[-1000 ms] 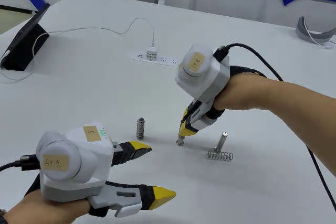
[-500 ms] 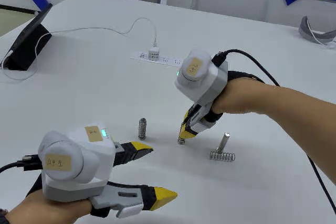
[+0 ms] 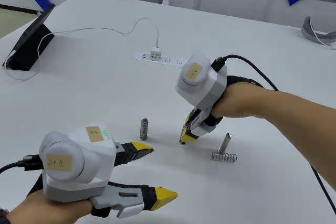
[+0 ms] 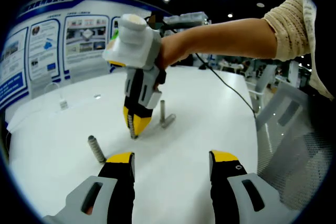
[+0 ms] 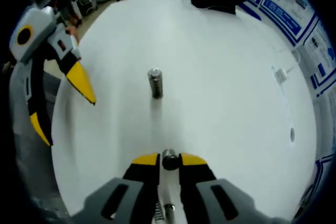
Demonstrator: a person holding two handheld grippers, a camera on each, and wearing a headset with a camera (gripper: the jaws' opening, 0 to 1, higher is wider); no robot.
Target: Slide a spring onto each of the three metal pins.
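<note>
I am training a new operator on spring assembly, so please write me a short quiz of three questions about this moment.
1. True or false: the left claw is shut on a spring.
2. Where is the loose coiled steel spring? A) lying on the white table beside the bare metal pin; B) in the left claw; C) threaded on that pin.
3. Which claw is shut on a small round metal piece?
Key: 1 false, it is open and empty; 2 A; 3 the right claw.
</note>
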